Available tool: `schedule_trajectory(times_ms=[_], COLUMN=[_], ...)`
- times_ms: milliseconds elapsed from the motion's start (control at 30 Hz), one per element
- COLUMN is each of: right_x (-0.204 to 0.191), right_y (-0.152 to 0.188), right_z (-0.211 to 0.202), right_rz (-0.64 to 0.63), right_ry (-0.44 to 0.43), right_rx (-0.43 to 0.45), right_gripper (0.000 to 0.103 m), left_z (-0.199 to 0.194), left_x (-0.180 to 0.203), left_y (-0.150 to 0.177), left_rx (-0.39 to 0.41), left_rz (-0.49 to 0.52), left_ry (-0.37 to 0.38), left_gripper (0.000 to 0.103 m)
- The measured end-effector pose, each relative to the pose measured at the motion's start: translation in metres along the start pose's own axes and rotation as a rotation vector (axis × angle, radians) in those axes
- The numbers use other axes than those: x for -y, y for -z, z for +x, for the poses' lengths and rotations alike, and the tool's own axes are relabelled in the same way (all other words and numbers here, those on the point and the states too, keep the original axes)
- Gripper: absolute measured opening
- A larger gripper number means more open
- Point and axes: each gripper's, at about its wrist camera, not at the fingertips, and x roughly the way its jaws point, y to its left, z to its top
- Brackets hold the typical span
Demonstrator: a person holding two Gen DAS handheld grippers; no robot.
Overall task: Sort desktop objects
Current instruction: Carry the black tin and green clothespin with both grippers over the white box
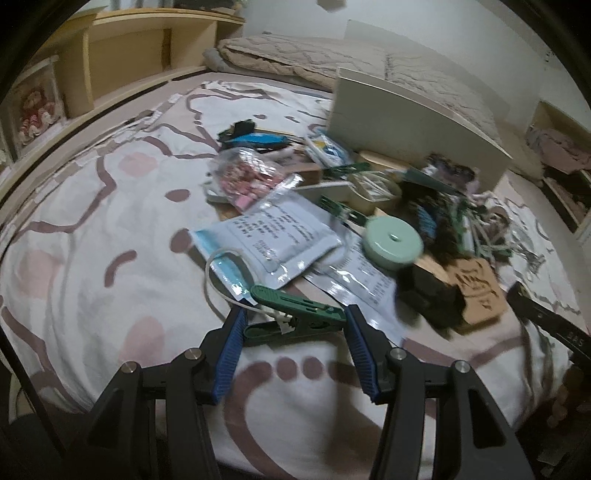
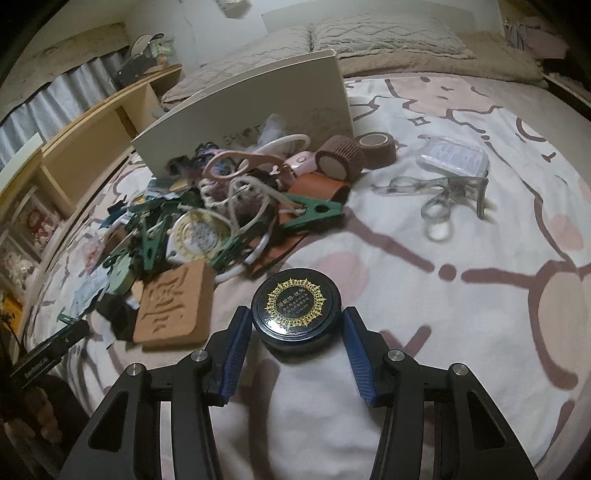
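Mid-sort, the left gripper (image 1: 293, 317) clamps a green clip (image 1: 295, 314) and the right gripper (image 2: 293, 321) a black tin (image 2: 295, 308), each apparently awaiting placement away from the pile (image 2: 207, 214).

A home bedroom: a bed (image 1: 92, 229) with a cartoon-print sheet, quilted beige pillows (image 2: 384, 35) at the far end, and wooden shelving (image 1: 122, 51) along its left side.

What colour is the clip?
Green clip, clearest in the left wrist view.
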Motion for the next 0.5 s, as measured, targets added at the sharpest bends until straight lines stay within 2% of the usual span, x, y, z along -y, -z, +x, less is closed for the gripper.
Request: schedule_trajectory(times_ms=[300, 500], right_x=[-0.003, -0.006], right_y=[0.000, 0.000], right_z=[0.005, 0.008], right_rz=[-0.018, -0.028], right_ry=[0.028, 0.044], right_rx=[-0.004, -0.007], right_gripper=[0.051, 0.051], left_z=[-0.011, -0.006], left_x=[0.013, 0.018], left_y=[0.011, 0.013], left_rx=[-0.010, -0.022], left_rz=[0.016, 0.028], left_ry=[0.122, 0.117], left_gripper=[0.054, 0.054])
